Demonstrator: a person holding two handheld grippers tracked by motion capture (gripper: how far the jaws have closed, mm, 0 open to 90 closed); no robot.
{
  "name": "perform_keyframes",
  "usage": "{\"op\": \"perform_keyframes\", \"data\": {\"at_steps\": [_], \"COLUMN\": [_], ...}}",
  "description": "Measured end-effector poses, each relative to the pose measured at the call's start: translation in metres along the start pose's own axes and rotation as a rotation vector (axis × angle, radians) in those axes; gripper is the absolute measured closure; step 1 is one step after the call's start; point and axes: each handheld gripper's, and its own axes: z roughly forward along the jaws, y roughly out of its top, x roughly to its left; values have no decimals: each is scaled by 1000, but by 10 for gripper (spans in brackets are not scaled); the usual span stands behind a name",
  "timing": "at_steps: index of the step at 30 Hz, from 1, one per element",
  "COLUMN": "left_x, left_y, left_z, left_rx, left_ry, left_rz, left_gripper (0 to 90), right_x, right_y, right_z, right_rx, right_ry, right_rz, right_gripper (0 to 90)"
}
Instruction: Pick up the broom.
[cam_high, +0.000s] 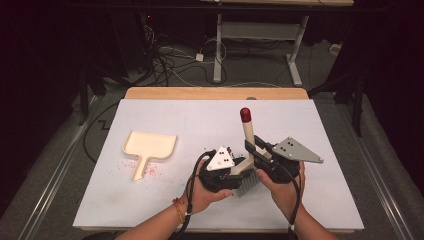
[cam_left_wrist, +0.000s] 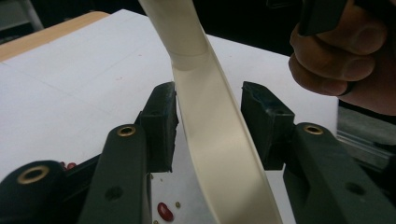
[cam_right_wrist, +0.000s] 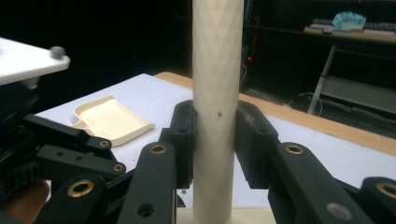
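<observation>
Right gripper (cam_right_wrist: 215, 140) clamps the brush (cam_high: 246, 131) handle, faceted cream plastic. Left gripper (cam_left_wrist: 208, 126): pads flank the smooth brush base, contact unclear. Brush near table (cam_high: 150, 210) front edge, red-tipped; dustpan (cam_high: 149, 146) left.

Smooth cream plastic brush (cam_right_wrist: 218, 93), matt dustpan (cam_high: 148, 145)

Left gripper (cam_high: 231, 172): black body, grey three-cornered plate on top bearing small dark markers, black cable trailing along the forearm. Right gripper (cam_high: 256, 155): same build, larger grey plate. Jaws: black links with brass-ringed pivot holes, square black pads. Left wrist: orange-red band. Forearms unsleeved.
</observation>
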Motion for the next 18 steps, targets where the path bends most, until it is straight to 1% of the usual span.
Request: {"op": "perform_keyframes", "data": {"at_steps": [1,2,3,5,6,7,8,9,10,12,13,14,15,16,17,18], "left_x": [1,2,3,6,10,10,13,15,14,13,13,12,11,11,11,11], "left_y": [0,-1,-1,-1,-2,-2,-2,-2,0,1,1,1,2,2,2,3], "left_z": [-2,-4,-6,-10,-13,-13,-16,-18,-22,-25,-25,-26,-28,-30,-32,-33], "left_rx": [7,9,13,21,25,25,26,34,46,75,75,84,97,104,108,113], "left_ry": [-2,-2,0,13,17,17,16,11,14,-23,-23,-31,-36,-38,-40,-49], "left_rz": [10,16,21,31,33,33,30,45,85,128,128,149,179,194,203,210], "left_gripper": [579,579,601,613,640,655,658,658,658,659,659,659,659,659,659,658], "right_x": [1,1,3,5,8,10,11,11,10,7,6,5,4,3,2,0], "right_y": [1,1,2,3,5,6,7,8,9,11,13,14,16,18,19,19], "right_z": [-1,-1,-3,-4,-7,-8,-8,-9,-10,-12,-13,-14,-15,-16,-17,-18], "right_rx": [-4,-4,-15,-21,-28,-31,-30,-27,-32,-31,-27,-23,-14,10,34,45], "right_ry": [4,4,13,17,18,26,38,47,66,126,156,179,213,253,270,290], "right_rz": [-12,-12,-27,-32,-69,-77,-96,-109,-101,-90,-96,-101,-114,-142,-179,-213], "right_gripper": [709,709,708,707,705,704,700,692,675,624,604,593,564,541,529,525]}}
